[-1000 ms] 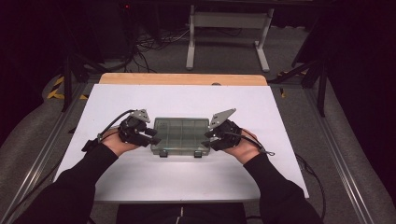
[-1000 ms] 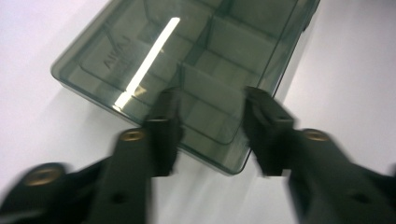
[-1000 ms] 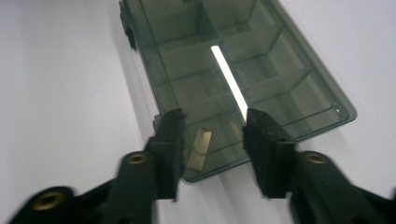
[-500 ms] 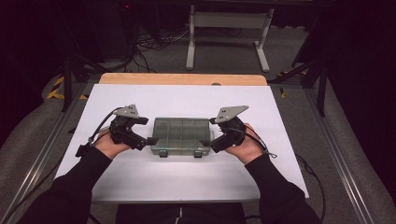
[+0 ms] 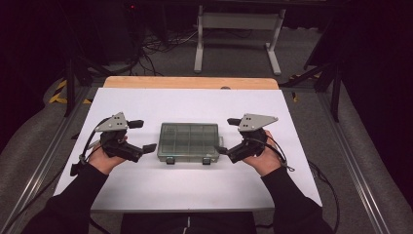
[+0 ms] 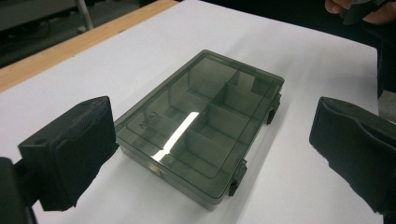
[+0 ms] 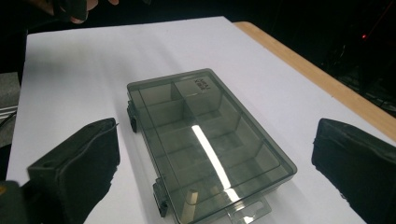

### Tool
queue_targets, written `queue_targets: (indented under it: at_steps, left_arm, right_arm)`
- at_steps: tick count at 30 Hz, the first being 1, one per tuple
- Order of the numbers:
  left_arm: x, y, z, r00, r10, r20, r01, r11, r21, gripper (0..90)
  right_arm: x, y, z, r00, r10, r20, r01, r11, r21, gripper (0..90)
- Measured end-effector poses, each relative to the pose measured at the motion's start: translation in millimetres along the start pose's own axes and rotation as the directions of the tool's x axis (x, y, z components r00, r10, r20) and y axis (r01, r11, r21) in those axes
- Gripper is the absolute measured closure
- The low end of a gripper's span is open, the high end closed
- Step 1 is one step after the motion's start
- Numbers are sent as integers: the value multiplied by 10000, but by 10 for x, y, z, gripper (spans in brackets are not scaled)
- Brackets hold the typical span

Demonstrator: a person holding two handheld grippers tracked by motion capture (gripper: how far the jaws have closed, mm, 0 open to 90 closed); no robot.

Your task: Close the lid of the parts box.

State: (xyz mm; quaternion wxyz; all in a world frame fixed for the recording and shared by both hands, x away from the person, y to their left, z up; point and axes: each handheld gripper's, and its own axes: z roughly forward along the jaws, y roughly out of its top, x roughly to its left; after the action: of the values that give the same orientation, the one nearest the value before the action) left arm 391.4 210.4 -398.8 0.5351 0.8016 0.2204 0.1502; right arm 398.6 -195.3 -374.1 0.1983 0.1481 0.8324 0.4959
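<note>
A smoky see-through compartment box (image 5: 190, 141) lies flat at the middle of the white table (image 5: 195, 105), lid closed, two latches facing the person. My left gripper (image 5: 144, 135) stands just off its left end, my right gripper (image 5: 227, 136) just off its right end. Both have just been opening their jaws and are open, and neither pair of pads presses on the box. In the left gripper view the box (image 6: 201, 126) lies ahead of the wide-apart left gripper (image 6: 212, 154). The right gripper view shows the box (image 7: 205, 140) ahead of the right gripper (image 7: 217, 163), with its dividers plain.
A wooden strip (image 5: 190, 82) runs along the table's far edge. Behind it on the floor stand a grey metal frame (image 5: 238, 22) and loose cables (image 5: 160, 46). Black stand legs (image 5: 316, 73) flank the table's far right corner.
Both grippers have drawn back outward from the box's ends and risen slightly, and their jaws have spread wide. The box has stayed in place.
</note>
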Motion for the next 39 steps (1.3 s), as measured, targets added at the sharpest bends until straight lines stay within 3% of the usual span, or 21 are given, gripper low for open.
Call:
queue_targets:
  at_steps: [4,6,9,13,18,25,28,30,33,39]
  left_arm:
    - [-29,-85,-91,9995,140,-298,-158,9981,-599,8]
    - [-45,-131,-124,9993,-12,-365,-18,9965,-830,7]
    - [-58,-194,-170,9975,53,-700,-129,9941,-1073,6]
    - [-65,-260,-199,9963,-84,-851,-25,9920,-1265,7]
    - [-82,-416,-241,9899,-73,-1419,-156,9871,-1595,9]
    - [-78,-574,-254,9889,-349,-1445,84,9836,-1801,9]
    - [-68,-689,-263,9873,-558,-1488,239,9778,-2080,9]
    - [-71,-734,-260,9877,-562,-1461,257,9788,-2030,7]
    - [-86,-807,-253,9833,-252,-1801,-93,9820,-1887,5]
    - [-62,-935,-228,9801,-504,-1921,131,9816,-1905,4]
  right_arm:
    - [4,-53,-76,9997,129,195,-123,9995,-297,6]
    - [10,-80,-101,9997,138,217,-129,9991,-407,7]
    - [27,-128,-124,9996,113,270,-99,9986,-516,7]
    - [56,-206,-147,9994,52,333,-29,9977,-676,6]
    - [79,-293,-196,9988,104,479,-59,9956,-935,5]
    - [90,-436,-262,9969,183,771,-87,9923,-1232,2]
    - [93,-504,-276,9963,286,810,-180,9916,-1283,2]
    - [92,-541,-278,9959,293,856,-181,9915,-1285,1]
    - [80,-618,-258,9957,349,860,-238,9917,-1265,1]
    - [76,-772,-223,9941,494,967,-369,9912,-1268,0]
